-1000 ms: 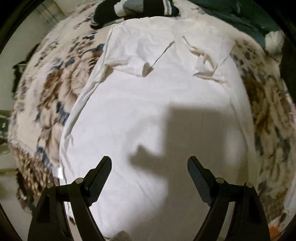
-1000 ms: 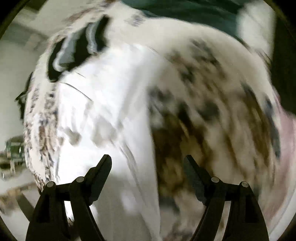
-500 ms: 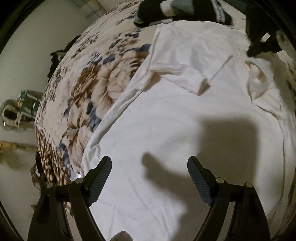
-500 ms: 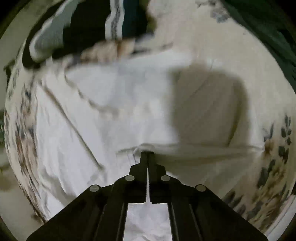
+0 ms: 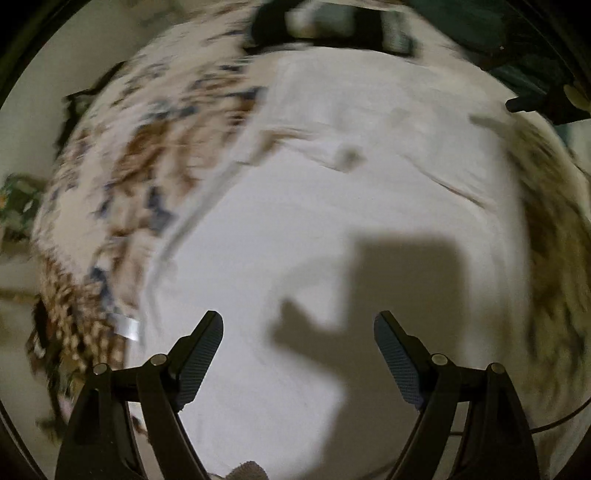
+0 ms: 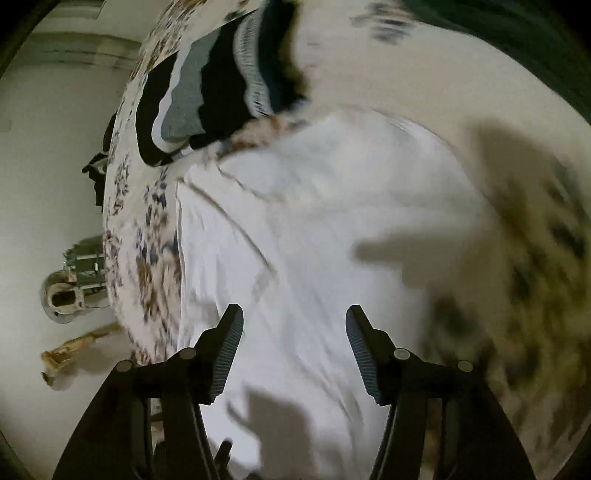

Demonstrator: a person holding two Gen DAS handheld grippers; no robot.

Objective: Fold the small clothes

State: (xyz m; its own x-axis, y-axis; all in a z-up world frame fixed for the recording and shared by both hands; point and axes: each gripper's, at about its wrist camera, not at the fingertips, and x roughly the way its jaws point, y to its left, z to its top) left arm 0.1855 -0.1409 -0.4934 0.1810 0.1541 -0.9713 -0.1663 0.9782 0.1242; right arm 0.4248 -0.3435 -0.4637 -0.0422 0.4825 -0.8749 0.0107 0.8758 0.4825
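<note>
A white t-shirt (image 5: 332, 221) lies spread on a floral bedspread (image 5: 122, 177), both sleeves folded in over its body. My left gripper (image 5: 298, 332) is open and empty, hovering over the shirt's lower part. My right gripper (image 6: 294, 328) is open and empty above the shirt (image 6: 314, 229); its dark body shows at the far right of the left wrist view (image 5: 546, 103). Both views are blurred by motion.
A folded black, grey and white striped garment (image 6: 207, 85) lies at the head of the shirt, also seen in the left wrist view (image 5: 332, 26). Dark green fabric (image 5: 480, 22) lies beyond it. The bed's left edge drops to the floor (image 6: 44, 184).
My right gripper was shut on the shirt's right sleeve half a second ago; it has let go, opened and pulled back. The sleeve now lies folded in. The left gripper shifted slightly.
</note>
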